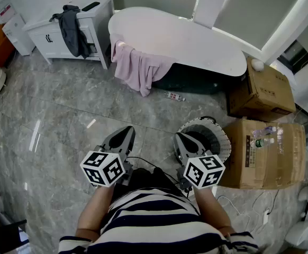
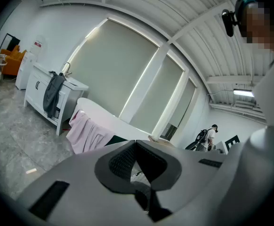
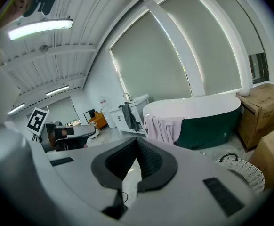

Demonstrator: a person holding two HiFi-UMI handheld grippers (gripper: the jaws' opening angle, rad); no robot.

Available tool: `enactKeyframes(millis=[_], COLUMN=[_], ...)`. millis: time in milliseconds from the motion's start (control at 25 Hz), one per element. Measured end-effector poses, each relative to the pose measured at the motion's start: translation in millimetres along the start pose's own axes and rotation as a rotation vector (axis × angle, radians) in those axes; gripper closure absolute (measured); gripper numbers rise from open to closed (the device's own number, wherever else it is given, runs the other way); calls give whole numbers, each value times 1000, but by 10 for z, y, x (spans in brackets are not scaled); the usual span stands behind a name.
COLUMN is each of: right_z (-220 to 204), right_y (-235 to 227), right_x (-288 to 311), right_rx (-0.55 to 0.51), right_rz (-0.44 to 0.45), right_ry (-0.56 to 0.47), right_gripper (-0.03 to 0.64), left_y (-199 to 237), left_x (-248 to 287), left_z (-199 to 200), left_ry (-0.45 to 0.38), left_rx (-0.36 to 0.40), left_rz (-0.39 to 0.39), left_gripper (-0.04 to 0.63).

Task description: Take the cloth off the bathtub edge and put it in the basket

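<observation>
Nothing is yet grasped: the left gripper (image 1: 124, 136) and right gripper (image 1: 183, 143) are held shut (2 empty pairs of jaws). The pink cloth (image 1: 139, 69) is draped over the bathtub (image 1: 196, 41) edge, well apart; an approach with opened jaws is called for.

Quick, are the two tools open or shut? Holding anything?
Left tool: shut, holding nothing.
Right tool: shut, holding nothing.
</observation>
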State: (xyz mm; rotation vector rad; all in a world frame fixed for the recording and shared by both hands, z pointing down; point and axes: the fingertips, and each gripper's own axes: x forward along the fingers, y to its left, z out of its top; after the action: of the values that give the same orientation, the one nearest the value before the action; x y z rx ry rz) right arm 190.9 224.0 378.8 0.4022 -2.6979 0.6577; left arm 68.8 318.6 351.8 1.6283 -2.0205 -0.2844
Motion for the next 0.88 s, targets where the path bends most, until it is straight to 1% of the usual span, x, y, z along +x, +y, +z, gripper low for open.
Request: enactKeyframes(millis=[240, 440, 640, 880], right_z=[20, 41, 8, -105], right_y=[-131, -269, -362, -372], right_x=[-28, -58, -99, -75], right_rx=[-10, -11, 2, 2], right_rz=[2, 14, 40, 74], right_ry=[2, 0, 3, 39], right_gripper=[592, 592, 591, 591], left_y=[-87, -191, -256, -200], left_x=[98, 230, 242, 128], left_z=[-53, -181, -258, -337], left_ry=[4, 38, 37, 28], left_rx=[-24, -37, -35, -50], left_rz=[-13, -13, 10, 59], left_gripper=[577, 577, 577, 577])
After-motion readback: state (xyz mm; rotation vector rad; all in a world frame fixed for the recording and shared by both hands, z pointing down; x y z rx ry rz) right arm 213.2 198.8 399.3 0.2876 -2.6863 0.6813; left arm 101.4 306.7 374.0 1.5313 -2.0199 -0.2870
